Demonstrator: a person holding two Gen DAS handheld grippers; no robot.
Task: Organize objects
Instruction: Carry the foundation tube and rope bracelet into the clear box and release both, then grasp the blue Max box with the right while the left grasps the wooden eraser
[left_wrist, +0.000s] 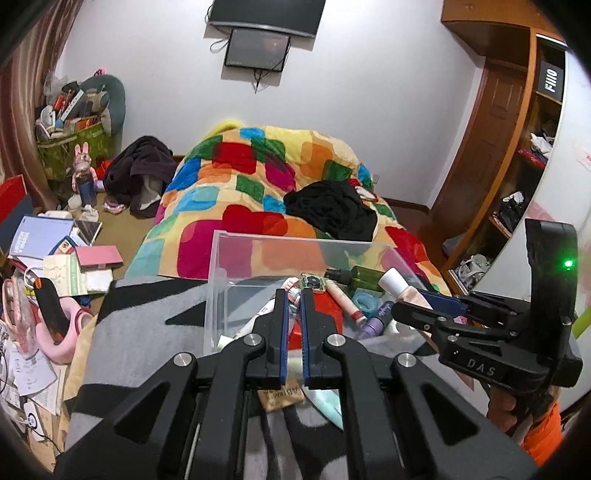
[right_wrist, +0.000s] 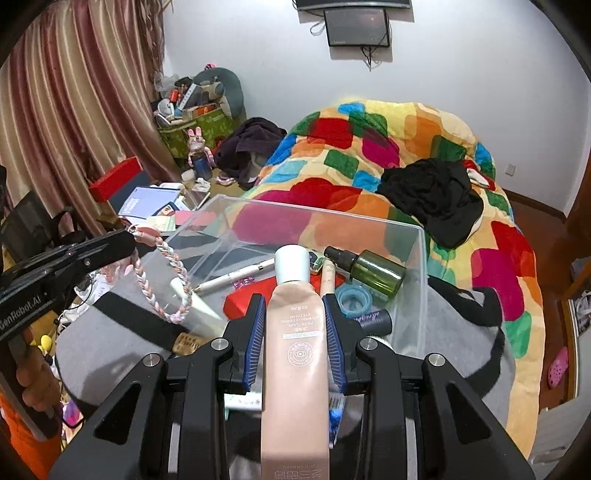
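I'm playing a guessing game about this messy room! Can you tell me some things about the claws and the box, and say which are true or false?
1. The right claw grips a pink tube. True.
2. The left claw holds a spoon. False: it holds a braided pink headband.
3. The clear box has a green bottle in it. True.
4. The tube's cap is black. False: it is white.
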